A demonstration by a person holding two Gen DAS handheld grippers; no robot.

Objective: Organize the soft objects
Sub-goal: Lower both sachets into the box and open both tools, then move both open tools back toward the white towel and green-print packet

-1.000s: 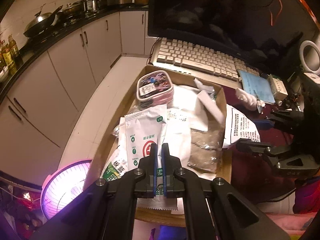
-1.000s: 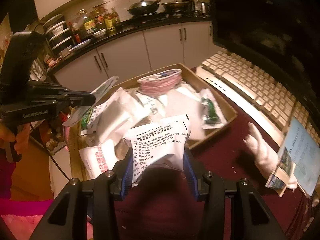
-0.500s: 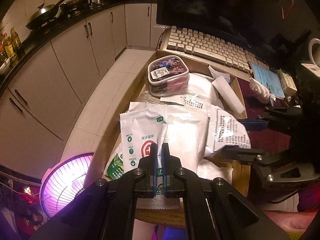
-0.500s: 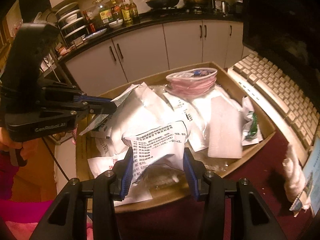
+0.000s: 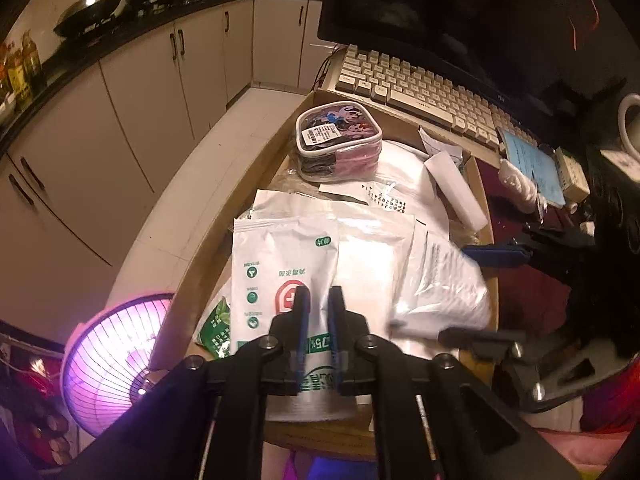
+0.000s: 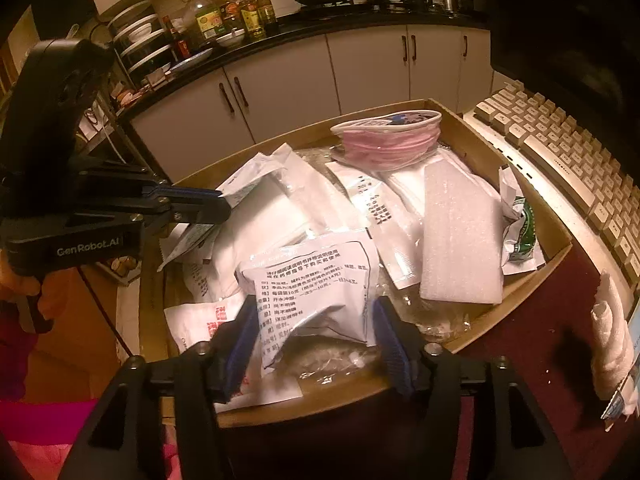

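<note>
Over the box, left side: left gripper (image 5: 317,312) with jaws nearly closed, pinching the white sachet (image 5: 280,280) by its near edge, probably to lay it flat.
Middle: cardboard box (image 6: 532,268) heaped with soft packets.
Right side: right gripper (image 6: 316,334) with jaws wide, clamping the printed pouch (image 6: 316,288) above the pile, likely for placing.
</note>
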